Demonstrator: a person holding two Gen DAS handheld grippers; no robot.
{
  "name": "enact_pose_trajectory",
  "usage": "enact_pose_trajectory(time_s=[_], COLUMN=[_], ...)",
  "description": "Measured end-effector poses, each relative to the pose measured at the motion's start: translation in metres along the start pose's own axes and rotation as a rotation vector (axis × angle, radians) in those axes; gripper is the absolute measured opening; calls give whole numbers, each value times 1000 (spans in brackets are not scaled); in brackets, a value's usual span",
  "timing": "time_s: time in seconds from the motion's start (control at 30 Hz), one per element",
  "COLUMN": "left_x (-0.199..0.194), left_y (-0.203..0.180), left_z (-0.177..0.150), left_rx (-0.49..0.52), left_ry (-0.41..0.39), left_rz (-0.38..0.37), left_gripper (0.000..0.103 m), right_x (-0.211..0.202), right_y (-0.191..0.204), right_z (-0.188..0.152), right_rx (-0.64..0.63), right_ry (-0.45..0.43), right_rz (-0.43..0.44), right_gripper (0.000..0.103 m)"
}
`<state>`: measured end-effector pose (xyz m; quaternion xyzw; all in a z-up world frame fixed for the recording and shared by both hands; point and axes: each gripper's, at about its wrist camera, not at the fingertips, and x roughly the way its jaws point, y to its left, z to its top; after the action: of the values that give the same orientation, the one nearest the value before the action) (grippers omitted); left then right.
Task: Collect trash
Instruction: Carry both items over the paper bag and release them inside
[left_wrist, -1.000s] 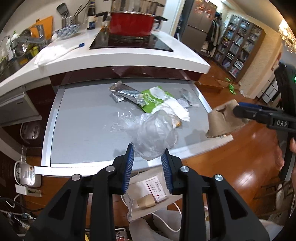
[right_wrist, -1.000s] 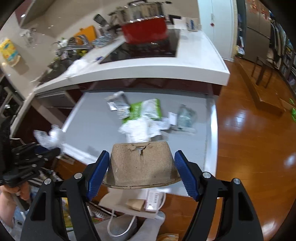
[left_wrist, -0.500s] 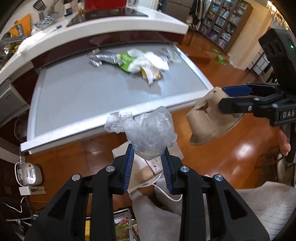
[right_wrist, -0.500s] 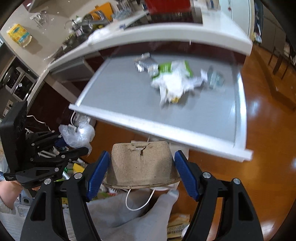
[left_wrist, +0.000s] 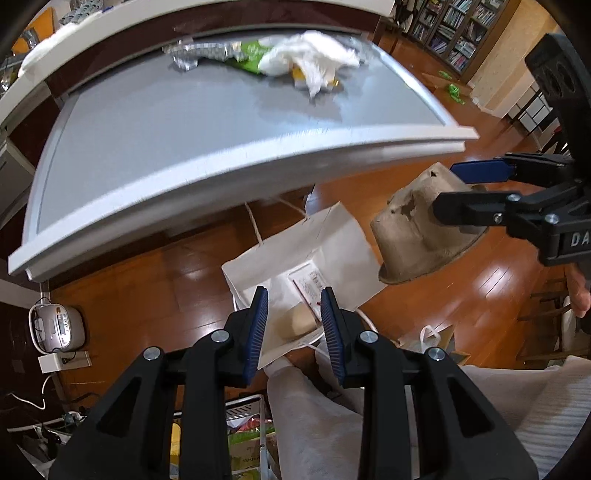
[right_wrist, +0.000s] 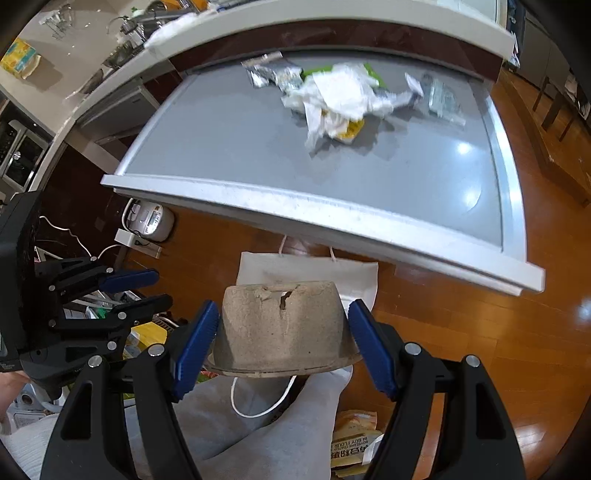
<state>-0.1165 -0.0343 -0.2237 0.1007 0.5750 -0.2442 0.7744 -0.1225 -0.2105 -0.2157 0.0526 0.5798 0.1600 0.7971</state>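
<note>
The right hand-held gripper (right_wrist: 282, 345) is clamped on the pulp cup (right_wrist: 280, 325); left hand-held gripper (left_wrist: 293, 325) is empty, jaws together. Release the cup only directly above the bag (left_wrist: 295, 258).

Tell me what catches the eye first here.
A brown pulp bowl, upside down and clamped in the right tongs, hangs above the wooden floor by an open white paper bag. Beyond it, a heap of crumpled wrappers and tissue lies at the far end of the grey table.
</note>
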Motion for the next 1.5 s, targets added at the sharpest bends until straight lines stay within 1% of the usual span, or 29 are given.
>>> enact_pose_trajectory(time_s=[0.33,0.47,0.63,0.7,0.73,0.77,0.83,1.0,1.27,1.5], left_x=[38,55,68,72,73,73,69,65,50,36], left_y=[5,5,5,3,4,4,6,12,26,31], left_z=[-13,-13,-11,-10,-9,-8,-6,-3,-5,-5], left_rx=[0,-3,-6,-4,-7,-10,-20,-37,-91,-103], left_ry=[81,122,151,158,162,162,134,130,114,88], left_rz=[30,38,38,35,34,40,47,68,42,46], left_gripper=[31,31,31,34,42,60,70,70,70,70], right_x=[34,48,62,66,67,69,70,66,51,35], right_y=[-7,-6,-8,-8,-8,-9,-10,-14,-17,-12], right_z=[-9,-12,-11,-10,-10,-10,-10,-12,-18,-20], right_rx=[-10,-19,-2,1,3,4,11,17,20,1], right_ry=[53,72,86,97,104,111,114,121,118,93], right_rz=[-34,-57,-67,-66,-68,-68,-67,-76,-82,-73], right_gripper=[72,72,72,72,73,74,76,79,80,80])
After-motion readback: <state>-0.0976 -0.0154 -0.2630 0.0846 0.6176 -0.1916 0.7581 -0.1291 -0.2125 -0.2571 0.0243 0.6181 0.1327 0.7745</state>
